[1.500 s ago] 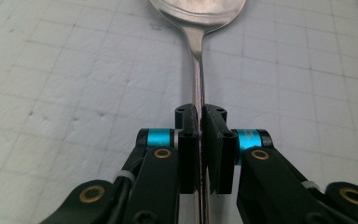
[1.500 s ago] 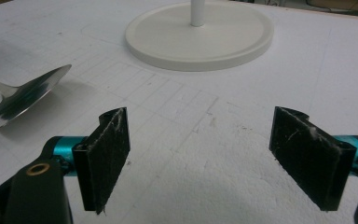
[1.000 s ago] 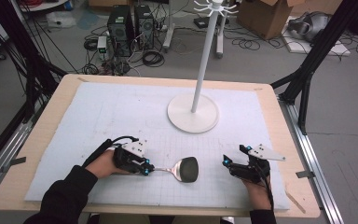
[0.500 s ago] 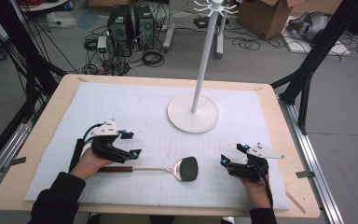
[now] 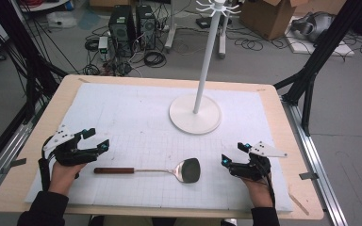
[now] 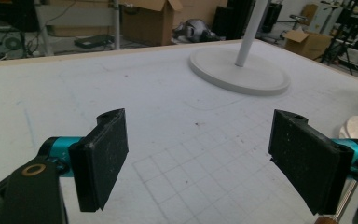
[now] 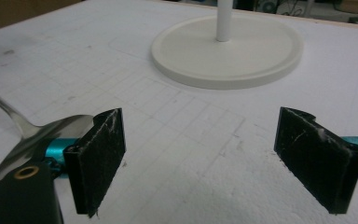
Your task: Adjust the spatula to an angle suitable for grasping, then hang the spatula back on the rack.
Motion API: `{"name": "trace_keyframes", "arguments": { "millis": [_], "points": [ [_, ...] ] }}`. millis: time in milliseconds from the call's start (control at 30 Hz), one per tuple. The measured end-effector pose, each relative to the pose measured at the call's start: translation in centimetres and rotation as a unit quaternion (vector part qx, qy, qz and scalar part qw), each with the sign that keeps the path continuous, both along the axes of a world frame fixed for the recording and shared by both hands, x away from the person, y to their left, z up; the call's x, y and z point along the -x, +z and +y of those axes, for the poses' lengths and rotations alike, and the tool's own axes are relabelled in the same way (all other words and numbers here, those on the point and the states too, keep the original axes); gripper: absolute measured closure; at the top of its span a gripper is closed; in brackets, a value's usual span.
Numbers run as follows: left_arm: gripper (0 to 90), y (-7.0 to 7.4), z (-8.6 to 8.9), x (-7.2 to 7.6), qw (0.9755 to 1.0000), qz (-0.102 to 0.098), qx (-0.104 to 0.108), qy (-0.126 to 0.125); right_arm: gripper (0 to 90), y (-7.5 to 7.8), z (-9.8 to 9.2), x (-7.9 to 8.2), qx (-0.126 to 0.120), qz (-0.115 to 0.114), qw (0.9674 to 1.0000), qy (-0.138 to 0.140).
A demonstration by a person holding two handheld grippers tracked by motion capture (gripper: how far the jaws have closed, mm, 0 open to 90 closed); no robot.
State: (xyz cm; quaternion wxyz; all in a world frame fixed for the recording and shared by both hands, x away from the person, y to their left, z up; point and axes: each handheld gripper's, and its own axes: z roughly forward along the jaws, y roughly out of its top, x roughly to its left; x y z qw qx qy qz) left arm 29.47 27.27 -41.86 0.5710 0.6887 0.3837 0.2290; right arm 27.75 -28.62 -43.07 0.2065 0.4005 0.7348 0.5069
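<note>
A spatula (image 5: 151,170) with a brown wooden handle and a metal head lies flat on the white gridded mat (image 5: 136,117), handle toward the left. My left gripper (image 5: 98,139) hovers up and left of the handle end, apart from it. Its jaws have just been opening and now stand open with nothing between them (image 6: 198,158); the spatula's head (image 6: 356,128) shows past its right jaw. My right gripper (image 5: 234,153) rests to the right of the spatula's head, open and empty (image 7: 200,158), with the spatula's head (image 7: 32,135) just left of its left jaw.
A white stand with a round base (image 5: 195,114) and a tall pole (image 5: 207,56) topped by hooks stands at the back centre-right of the mat. The wooden table edge (image 5: 306,207) frames the mat. Cables, computers and boxes lie on the floor beyond.
My left gripper let go of the spatula's handle, opened, and drew back to the left and slightly up. The spatula stays flat on the mat. The right gripper has barely moved.
</note>
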Motion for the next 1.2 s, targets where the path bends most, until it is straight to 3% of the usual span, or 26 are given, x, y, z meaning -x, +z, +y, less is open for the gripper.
{"name": "trace_keyframes", "arguments": {
  "millis": [100, 233, 367, 467, 633, 800, 1067, 1200],
  "points": [
    [20.1, 0.0, 0.4, 0.2, 1.0, 0.004, -0.003, 0.003, 15.2, -0.1, 0.2, -0.2, 0.003, -0.005, 0.9999, 0.013],
    [20.1, -0.4, 0.7, 0.6, 0.9999, 0.008, -0.001, 0.006, 15.2, -0.3, 0.6, -0.5, 0.004, 0.008, 0.9999, 0.012],
    [20.0, -0.7, 0.8, 1.0, 0.9999, 0.012, -0.001, 0.006, 15.1, 0.4, 1.1, -0.3, -0.004, -0.006, 0.9985, 0.054],
    [19.9, -0.7, 1.0, 1.0, 0.9999, 0.012, 0.002, 0.011, 15.2, 1.0, 1.7, -0.5, -0.003, -0.01, 0.9976, 0.068],
    [19.9, -0.5, 1.3, 1.4, 0.9999, 0.008, 0.001, 0.014, 15.1, 1.8, 4.1, -1.0, 0.01, -0.012, 0.9939, 0.11],
    [18.6, -0.7, 1.4, 1.5, 0.9997, 0.015, 0.0, 0.018, 15.7, 2.1, 7.8, -1.5, 0.038, 0.006, 0.9833, 0.178],
    [18.6, -1.0, 1.4, 2.4, 0.9997, 0.008, -0.006, 0.022, 17.8, 2.0, 12.7, -2.4, 0.077, 0.018, 0.9649, 0.25],
    [18.6, -1.3, 1.5, 2.7, 0.9997, 0.012, -0.006, 0.021, 24.7, 1.6, 14.5, -2.7, 0.092, 0.023, 0.9527, 0.289]
  ]
}}
